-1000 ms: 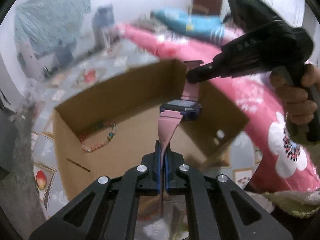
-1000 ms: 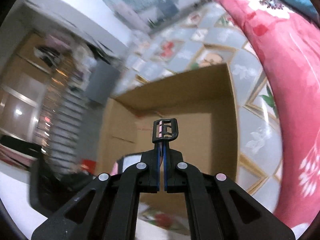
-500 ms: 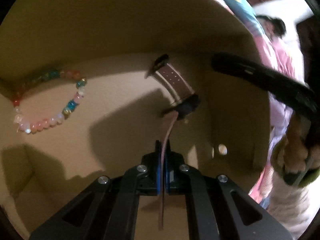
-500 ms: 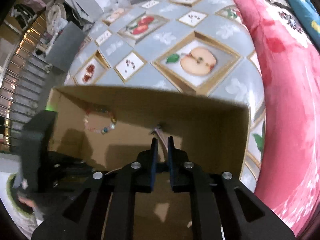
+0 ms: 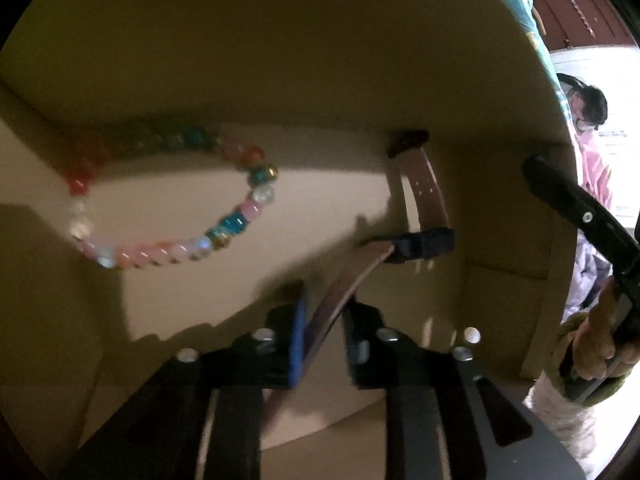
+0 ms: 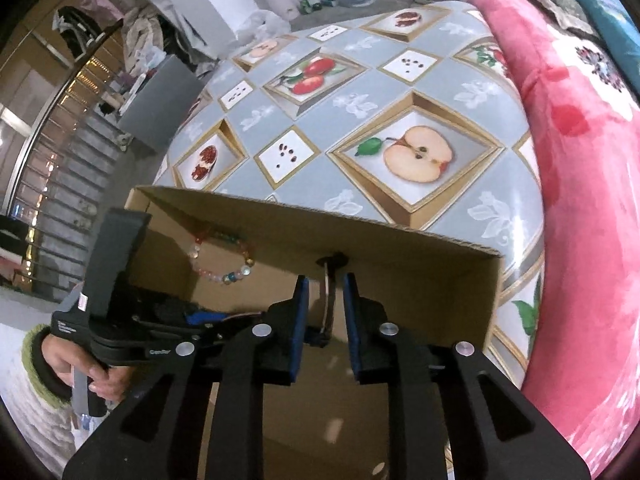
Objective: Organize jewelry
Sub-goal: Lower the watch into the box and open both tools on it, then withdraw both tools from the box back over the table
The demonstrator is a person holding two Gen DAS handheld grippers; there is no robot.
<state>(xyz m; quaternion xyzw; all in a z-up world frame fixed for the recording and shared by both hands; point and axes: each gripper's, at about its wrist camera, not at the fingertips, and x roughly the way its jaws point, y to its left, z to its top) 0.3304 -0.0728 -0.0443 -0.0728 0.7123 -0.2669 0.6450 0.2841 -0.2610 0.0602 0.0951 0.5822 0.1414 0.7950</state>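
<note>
Both tools' jaws just opened – watch (image 5: 424,216) between, bracelet (image 5: 176,208) beside.

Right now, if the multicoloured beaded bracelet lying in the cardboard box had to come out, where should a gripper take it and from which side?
Judging from the left wrist view, take the multicoloured beaded bracelet from above, pinching across its nearer arc of pink and blue beads. It lies flat as an open loop on the cardboard box floor; its far arc sits close against the box wall.

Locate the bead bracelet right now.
In the left wrist view the bead bracelet lies on the cardboard box floor, left of the pink watch, near the far wall.
</note>
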